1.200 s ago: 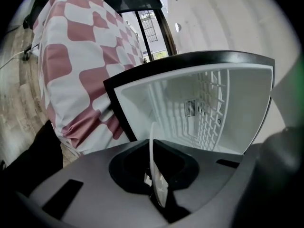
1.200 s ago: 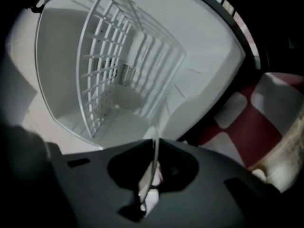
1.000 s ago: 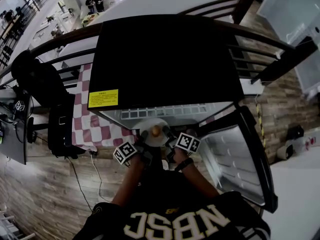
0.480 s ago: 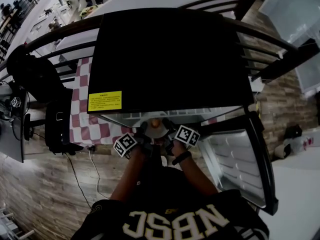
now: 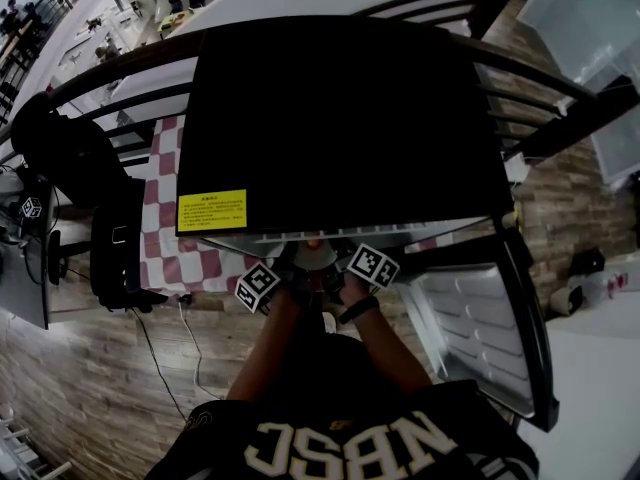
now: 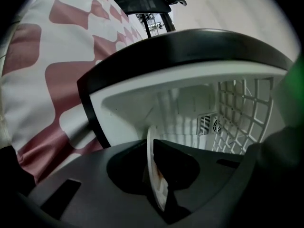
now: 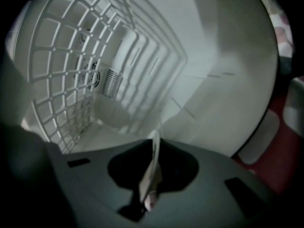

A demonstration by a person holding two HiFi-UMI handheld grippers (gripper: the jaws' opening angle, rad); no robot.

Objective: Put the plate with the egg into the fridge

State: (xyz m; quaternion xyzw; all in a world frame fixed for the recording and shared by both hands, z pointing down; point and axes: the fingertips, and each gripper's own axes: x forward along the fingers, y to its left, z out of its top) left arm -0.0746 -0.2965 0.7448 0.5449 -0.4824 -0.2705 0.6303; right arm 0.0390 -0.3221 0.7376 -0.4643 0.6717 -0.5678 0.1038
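The white plate (image 5: pixel 312 256) with the egg sits at the mouth of the open black fridge (image 5: pixel 340 118), half hidden under the fridge's top edge. The egg shows only as a small orange spot. My left gripper (image 5: pixel 293 271) is shut on the plate's left rim and my right gripper (image 5: pixel 335 267) on its right rim. In the left gripper view the plate rim (image 6: pixel 151 151) stands edge-on, pinched in the left gripper (image 6: pixel 156 186). The right gripper view shows the plate rim (image 7: pixel 154 148) clamped in the right gripper (image 7: pixel 147 186). Both look into the white fridge interior (image 6: pixel 190 108).
A white wire shelf (image 7: pixel 61 56) runs through the fridge, also visible as the wire shelf (image 6: pixel 242 113). The fridge door (image 5: pixel 480 318) hangs open at the right. A red-and-white checked cloth (image 5: pixel 165 243) and a black bag (image 5: pixel 70 158) lie to the left. A curved railing (image 5: pixel 130 78) stands behind.
Both grippers have carried the plate forward toward the fridge opening. More of the plate and egg is now hidden under the fridge's top edge.
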